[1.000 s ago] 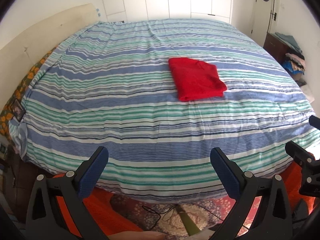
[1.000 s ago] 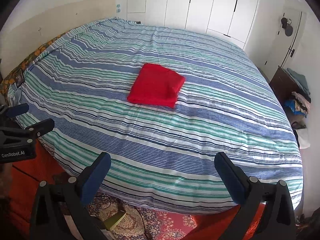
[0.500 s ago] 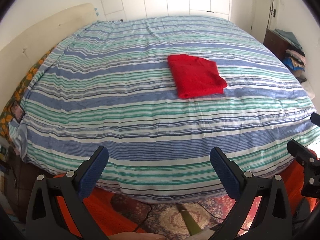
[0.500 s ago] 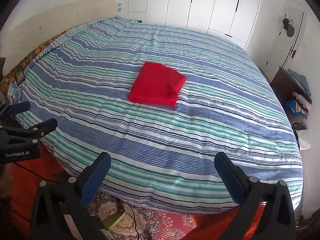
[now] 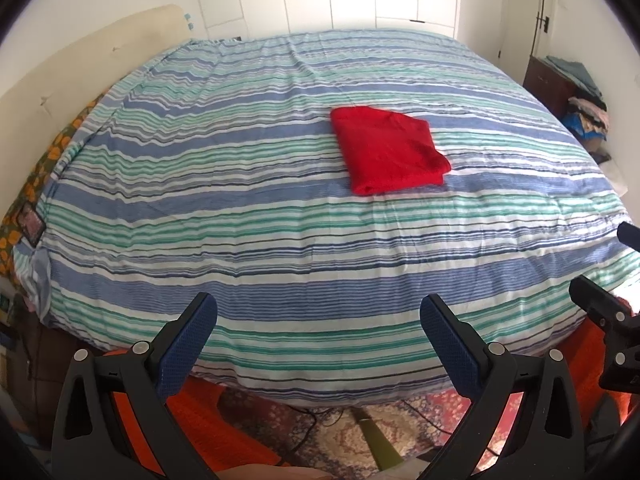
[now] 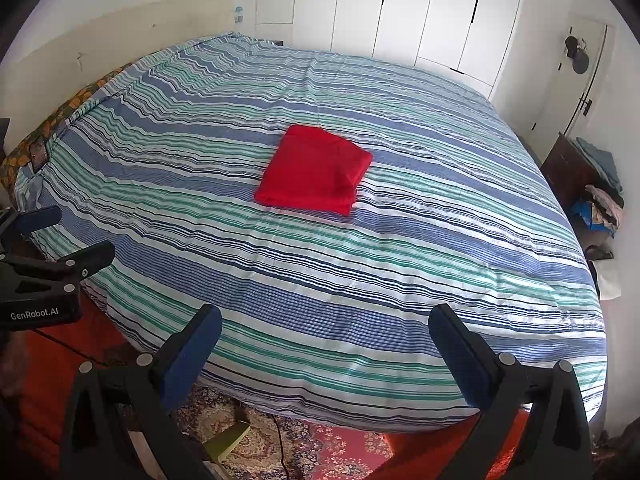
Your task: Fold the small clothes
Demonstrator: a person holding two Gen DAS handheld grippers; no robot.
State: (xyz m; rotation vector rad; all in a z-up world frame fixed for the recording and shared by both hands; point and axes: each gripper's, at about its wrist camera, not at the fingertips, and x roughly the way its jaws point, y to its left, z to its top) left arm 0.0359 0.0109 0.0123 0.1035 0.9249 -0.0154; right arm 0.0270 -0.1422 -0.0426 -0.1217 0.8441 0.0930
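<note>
A red garment (image 5: 388, 152) lies folded into a neat rectangle in the middle of the striped bed (image 5: 240, 240); it also shows in the right wrist view (image 6: 316, 170). My left gripper (image 5: 318, 312) is open and empty, held off the bed's near edge, far from the garment. My right gripper (image 6: 324, 324) is open and empty too, also back at the near edge. Each gripper shows at the side of the other's view: the right gripper (image 5: 608, 304) and the left gripper (image 6: 56, 240).
The bed (image 6: 400, 280) fills both views, with a beige headboard (image 5: 80, 64) at the left. White wardrobes (image 6: 400, 4) stand behind. A dark side table with piled clothes (image 6: 592, 184) is at the right. A patterned rug (image 6: 320, 448) lies below.
Both grippers have drawn slightly back and up from the bed; the folded red garment has not moved. Both grippers stay open.
</note>
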